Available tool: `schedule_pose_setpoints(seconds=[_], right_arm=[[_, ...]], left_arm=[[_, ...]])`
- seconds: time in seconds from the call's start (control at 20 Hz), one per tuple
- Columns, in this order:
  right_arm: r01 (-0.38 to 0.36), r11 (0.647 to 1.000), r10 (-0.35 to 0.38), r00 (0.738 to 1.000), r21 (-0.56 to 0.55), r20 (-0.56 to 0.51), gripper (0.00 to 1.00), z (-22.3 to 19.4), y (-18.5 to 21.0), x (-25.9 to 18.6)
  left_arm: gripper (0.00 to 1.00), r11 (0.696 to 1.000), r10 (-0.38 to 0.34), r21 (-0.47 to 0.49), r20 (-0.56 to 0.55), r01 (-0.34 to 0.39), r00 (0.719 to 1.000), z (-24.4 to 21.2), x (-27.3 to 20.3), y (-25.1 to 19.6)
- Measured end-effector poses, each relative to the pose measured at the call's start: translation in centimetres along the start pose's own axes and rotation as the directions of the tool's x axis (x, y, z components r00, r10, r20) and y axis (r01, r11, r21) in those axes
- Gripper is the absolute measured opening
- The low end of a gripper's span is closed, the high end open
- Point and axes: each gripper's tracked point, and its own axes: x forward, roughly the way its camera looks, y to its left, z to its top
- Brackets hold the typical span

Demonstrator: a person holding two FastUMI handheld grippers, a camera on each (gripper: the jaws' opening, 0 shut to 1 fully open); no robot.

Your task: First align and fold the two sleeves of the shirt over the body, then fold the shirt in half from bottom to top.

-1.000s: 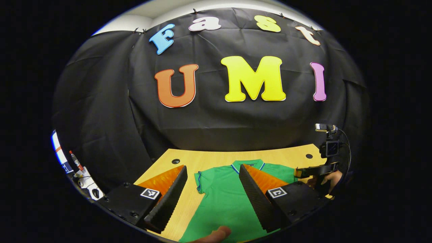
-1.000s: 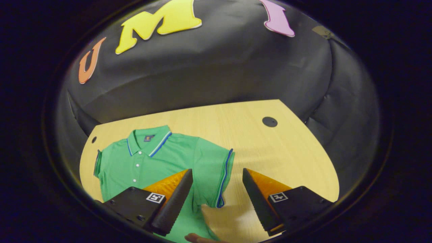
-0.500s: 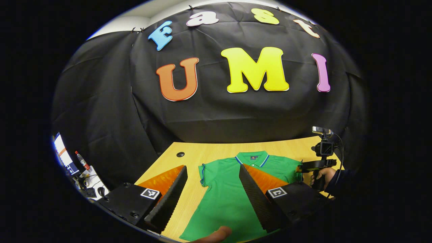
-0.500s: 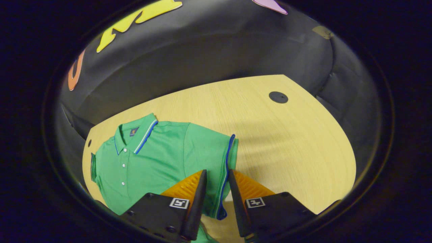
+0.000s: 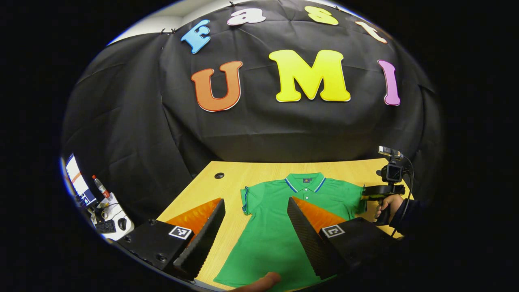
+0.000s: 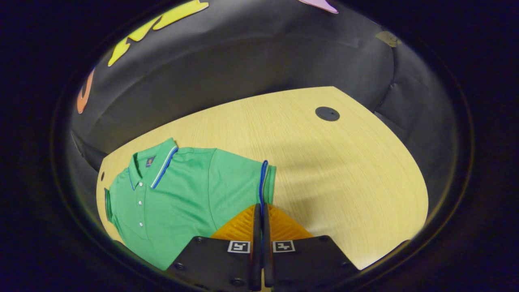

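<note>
Left gripper view: left hand-held gripper [image 5: 255, 233] hovers with fingers wide apart, gripping nothing, over the green polo shirt [image 5: 284, 219], which lies flat mid-table [image 5: 227, 178], collar toward the far edge.

Right gripper view: right hand-held gripper [image 6: 260, 221] is clamped on the right sleeve cuff [image 6: 264, 184]. Lift low, carry the sleeve across onto the body, cuff parallel to the side seam, avoid dragging the torso.

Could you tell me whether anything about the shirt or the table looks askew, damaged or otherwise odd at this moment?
Nothing stands out. The green shirt lies flat and face up on the wooden table, collar neat, no sleeve folded yet. The right claw is shut on the blue-trimmed sleeve cuff; the left claw hangs open over the shirt's body.
</note>
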Motion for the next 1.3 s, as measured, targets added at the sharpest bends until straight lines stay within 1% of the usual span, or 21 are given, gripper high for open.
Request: schedule_pose_setpoints(seconds=[0.05, 0.1, 0.2, 0.25, 0.35, 0.5, 0.55, 0.6, 0.9, 0.95, 1.0, 1.1, 1.3], right_arm=[[-0.005, 1.0, 0.005, 1.0, 0.003, 0.008, 0.02, 0.3, 0.1, -0.2], [-0.005, 1.0, 0.004, 1.0, 0.003, 0.019, 0.09, 0.6, 0.1, -0.6], [-0.005, 1.0, 0.005, 0.998, -0.004, 0.059, 0.09, 1.8, 0.3, -1.6], [-0.02, 1.0, 0.021, 0.997, -0.015, 0.077, 0.05, 2.4, 0.9, -2.3], [-0.034, 0.997, 0.042, 0.992, -0.066, 0.117, 0.05, 3.5, 2.2, -3.5], [-0.068, 0.987, 0.091, 0.984, -0.147, 0.151, 0.05, 4.3, 5.3, -4.9], [-0.071, 0.983, 0.098, 0.983, -0.167, 0.154, 0.08, 4.3, 6.3, -5.0], [-0.084, 0.979, 0.113, 0.982, -0.183, 0.153, 0.05, 4.0, 7.6, -5.2], [-0.142, 0.949, 0.184, 0.975, -0.28, 0.128, 0.05, 1.6, 14.6, -5.4], [-0.147, 0.944, 0.189, 0.975, -0.296, 0.118, 0.08, 1.1, 15.4, -5.2], [-0.161, 0.94, 0.202, 0.974, -0.302, 0.108, 0.05, 0.5, 16.4, -5.1], [-0.172, 0.936, 0.207, 0.974, -0.307, 0.086, 0.05, -0.6, 17.7, -4.4], [-0.184, 0.944, 0.207, 0.977, -0.274, 0.059, 0.05, -1.8, 18.9, -3.5]], left_arm=[[1.0, 1.0, 0.001, 0.001, 0.005, -0.001, 1.0, 0.1, -0.1, 0.0], [1.0, 1.0, 0.0, 0.001, 0.008, 0.0, 1.0, 0.1, -0.2, 0.1], [1.0, 1.0, 0.002, -0.003, 0.01, -0.002, 1.0, -0.1, -0.2, 0.7], [1.0, 1.0, 0.003, -0.007, 0.011, -0.003, 1.0, -0.2, -0.5, 0.9], [1.0, 1.0, 0.007, -0.015, 0.016, -0.007, 1.0, -0.3, -0.8, 1.4], [1.0, 0.999, 0.02, -0.027, 0.019, -0.02, 1.0, -0.4, -1.5, 2.9], [1.0, 0.999, 0.026, -0.032, 0.02, -0.026, 0.999, -0.4, -1.4, 3.6], [1.0, 0.999, 0.033, -0.039, 0.019, -0.033, 0.999, -0.5, -1.4, 4.2], [1.0, 0.994, 0.094, -0.063, -0.018, -0.095, 0.995, -2.2, -2.1, 8.0], [1.0, 0.992, 0.103, -0.064, -0.02, -0.104, 0.994, -2.4, -2.3, 8.6], [1.0, 0.991, 0.115, -0.066, -0.022, -0.116, 0.993, -2.6, -2.4, 9.2], [1.0, 0.988, 0.131, -0.077, -0.028, -0.133, 0.991, -3.0, -2.6, 10.3], [1.0, 0.983, 0.159, -0.082, -0.044, -0.163, 0.986, -3.7, -3.2, 12.5]])
